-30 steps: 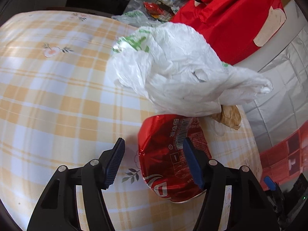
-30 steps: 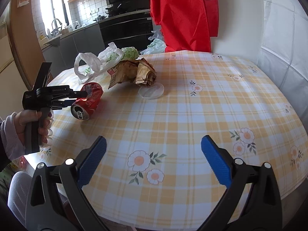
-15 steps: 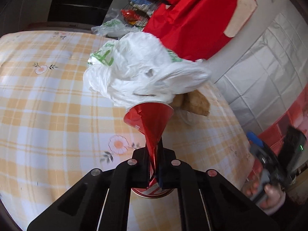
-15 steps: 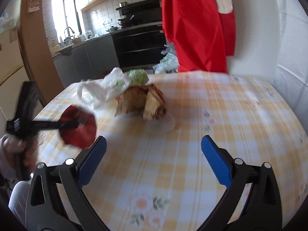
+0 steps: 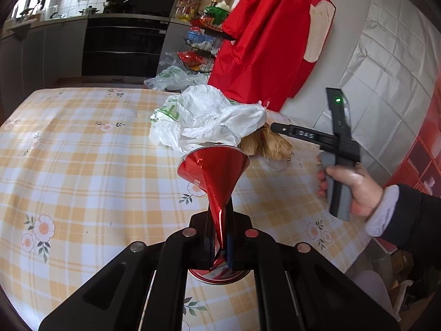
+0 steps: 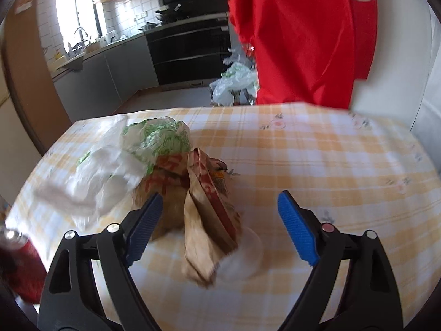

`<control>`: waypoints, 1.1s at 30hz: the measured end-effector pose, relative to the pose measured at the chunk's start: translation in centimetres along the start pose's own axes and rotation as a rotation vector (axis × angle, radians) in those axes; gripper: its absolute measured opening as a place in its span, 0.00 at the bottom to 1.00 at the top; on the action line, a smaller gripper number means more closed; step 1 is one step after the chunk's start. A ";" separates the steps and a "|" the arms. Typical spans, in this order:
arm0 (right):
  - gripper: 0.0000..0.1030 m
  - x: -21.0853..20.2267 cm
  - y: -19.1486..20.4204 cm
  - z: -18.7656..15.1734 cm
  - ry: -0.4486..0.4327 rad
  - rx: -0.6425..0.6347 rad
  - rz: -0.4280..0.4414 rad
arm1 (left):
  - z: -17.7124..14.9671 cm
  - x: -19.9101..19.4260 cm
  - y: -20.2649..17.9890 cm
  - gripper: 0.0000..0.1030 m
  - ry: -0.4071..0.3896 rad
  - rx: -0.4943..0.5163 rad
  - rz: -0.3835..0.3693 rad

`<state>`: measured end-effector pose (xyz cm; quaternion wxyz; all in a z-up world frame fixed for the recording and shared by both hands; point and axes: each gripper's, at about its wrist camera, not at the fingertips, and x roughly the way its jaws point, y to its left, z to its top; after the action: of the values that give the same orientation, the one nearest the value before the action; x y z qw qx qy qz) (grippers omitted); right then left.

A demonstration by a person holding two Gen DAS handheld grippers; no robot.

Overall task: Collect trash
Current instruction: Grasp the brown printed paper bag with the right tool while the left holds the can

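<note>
The right tongs (image 6: 217, 227) were closing, still clear of the paper bag (image 6: 204, 220) lying straight ahead between their jaws on the worktop (image 6: 317, 165), while the left tongs (image 5: 220, 237) held the crushed can (image 5: 215, 176) pinched flat.

A: Your red can (image 5: 213, 178) is crushed flat through the middle, pinched into a funnel shape, one round end flaring toward the bags, the other end just below your left claw (image 5: 220, 244), which is clamped on the flattened waist and holds it off the bench.

B: And the rest of your trash?

A: The crumpled white plastic bag (image 6: 110, 171) with green print lies on the bench, touching the creased brown paper bag (image 6: 204, 215) with red lettering. A clear round lid (image 6: 245, 256) lies flat partly under the paper bag.
</note>
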<state>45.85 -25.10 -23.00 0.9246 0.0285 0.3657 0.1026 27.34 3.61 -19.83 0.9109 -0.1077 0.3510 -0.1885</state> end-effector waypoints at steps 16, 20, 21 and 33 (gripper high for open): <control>0.45 -6.2 -1.3 -4.4 -0.007 0.183 0.064 | -3.6 -3.1 0.0 0.06 -0.027 -0.123 -0.011; 0.45 -9.4 -1.2 -5.5 -0.020 0.157 0.029 | -4.1 -4.4 -1.1 0.06 -0.032 -0.115 -0.019; 0.45 -10.4 -0.9 -6.1 -0.022 0.128 0.005 | -4.2 -4.9 -1.5 0.06 -0.036 -0.108 -0.020; 0.45 -16.5 -0.8 -10.4 0.057 -0.198 -0.292 | -5.8 -9.9 -3.8 0.06 -0.065 -0.096 -0.013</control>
<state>27.15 -29.63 -19.59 0.9172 -0.1189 0.3802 0.0036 15.64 3.98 -16.91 0.9143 -0.1596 0.3291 -0.1741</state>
